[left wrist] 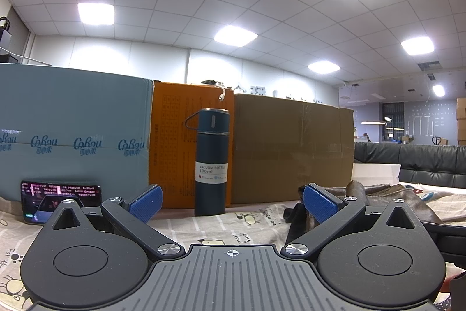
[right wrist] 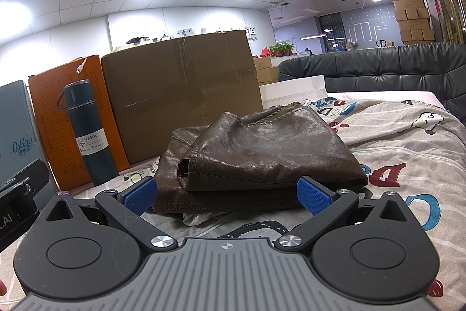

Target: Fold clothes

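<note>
A brown leather garment [right wrist: 262,153] lies folded in a thick stack on the patterned bed sheet [right wrist: 407,153], straight ahead of my right gripper [right wrist: 230,194]. That gripper is open and empty, its blue pads just short of the stack's near edge. A bit of white cloth [right wrist: 195,219] shows under the stack. In the left wrist view the same garment [left wrist: 375,194] lies to the right behind the right pad. My left gripper [left wrist: 231,203] is open and empty, low over the sheet [left wrist: 221,226], facing the bottle.
A dark blue vacuum bottle [left wrist: 211,162] stands upright on the sheet before an orange box [left wrist: 174,142]. A brown carton [left wrist: 291,150] and a blue box [left wrist: 72,130] flank it. A phone [left wrist: 58,197] leans at left. A dark sofa back [right wrist: 378,69] and white box [right wrist: 294,92] lie beyond.
</note>
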Demonstrator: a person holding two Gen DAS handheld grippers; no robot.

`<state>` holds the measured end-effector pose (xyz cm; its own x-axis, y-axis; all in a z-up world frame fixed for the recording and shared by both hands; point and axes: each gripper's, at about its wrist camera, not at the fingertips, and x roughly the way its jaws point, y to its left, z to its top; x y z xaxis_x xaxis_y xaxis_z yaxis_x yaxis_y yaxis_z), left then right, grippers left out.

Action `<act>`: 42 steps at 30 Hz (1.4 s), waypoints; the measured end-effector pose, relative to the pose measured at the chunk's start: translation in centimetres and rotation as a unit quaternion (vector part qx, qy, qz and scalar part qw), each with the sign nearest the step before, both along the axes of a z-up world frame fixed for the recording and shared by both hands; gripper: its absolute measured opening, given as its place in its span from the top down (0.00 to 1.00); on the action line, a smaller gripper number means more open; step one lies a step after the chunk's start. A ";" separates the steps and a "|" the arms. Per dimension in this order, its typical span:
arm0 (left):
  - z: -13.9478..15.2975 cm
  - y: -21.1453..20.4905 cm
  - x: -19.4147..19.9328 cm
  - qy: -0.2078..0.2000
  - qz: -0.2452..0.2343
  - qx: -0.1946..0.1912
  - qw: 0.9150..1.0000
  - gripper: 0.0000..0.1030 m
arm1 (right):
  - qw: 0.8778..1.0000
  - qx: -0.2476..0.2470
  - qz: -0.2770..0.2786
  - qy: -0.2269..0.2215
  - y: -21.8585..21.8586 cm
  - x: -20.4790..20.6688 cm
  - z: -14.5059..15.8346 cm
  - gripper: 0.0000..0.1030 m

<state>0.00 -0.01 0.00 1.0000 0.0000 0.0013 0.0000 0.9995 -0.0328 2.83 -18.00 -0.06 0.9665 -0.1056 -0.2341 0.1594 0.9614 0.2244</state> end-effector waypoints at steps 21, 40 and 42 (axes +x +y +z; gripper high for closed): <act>0.0 0.1 -0.2 0.001 0.000 0.000 1.000 0.00 | 1.000 0.000 0.001 0.000 0.0 -0.1 0.0 0.00; 0.2 -0.5 -1.2 -0.026 -0.004 0.019 0.999 0.00 | 1.000 0.018 0.009 -0.005 -0.4 -0.7 0.6 0.00; 0.8 -0.5 -2.0 -0.020 0.007 0.036 0.999 0.00 | 0.999 0.033 0.028 0.005 -0.9 -1.0 1.0 0.00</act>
<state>-2.01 -0.52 0.80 0.9991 0.0128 0.0415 -0.0144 0.9992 0.0379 1.84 -18.88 0.95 0.9682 -0.0364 -0.2477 0.1090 0.9520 0.2861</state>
